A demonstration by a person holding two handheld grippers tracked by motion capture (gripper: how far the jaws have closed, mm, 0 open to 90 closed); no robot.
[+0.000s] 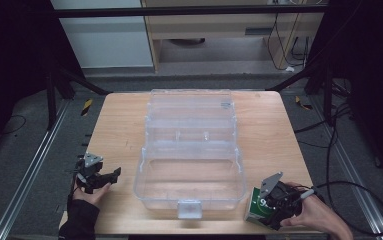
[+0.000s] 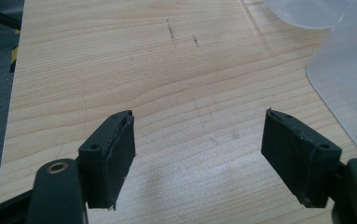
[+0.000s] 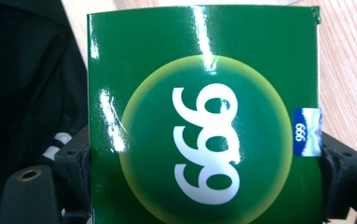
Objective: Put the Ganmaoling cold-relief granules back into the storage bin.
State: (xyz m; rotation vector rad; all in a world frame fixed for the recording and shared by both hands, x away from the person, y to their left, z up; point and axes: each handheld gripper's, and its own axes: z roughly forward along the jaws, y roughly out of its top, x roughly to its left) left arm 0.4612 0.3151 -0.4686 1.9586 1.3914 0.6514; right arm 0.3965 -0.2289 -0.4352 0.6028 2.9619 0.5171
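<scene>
The box [image 3: 204,116] is glossy green with white "999" in a pale circle; the right gripper [image 1: 274,202] pinches its sides. The left gripper [image 2: 197,154] is spread wide.

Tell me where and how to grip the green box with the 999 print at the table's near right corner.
Grip the glossy green cardboard box across its two narrow side faces, coming from the near right edge of the wooden table. Its flat, parallel sides suit two pads, and the broad printed face stays free. The right gripper holds it exactly so, pads on either side. Avoid the corners, which would probably crush.
</scene>
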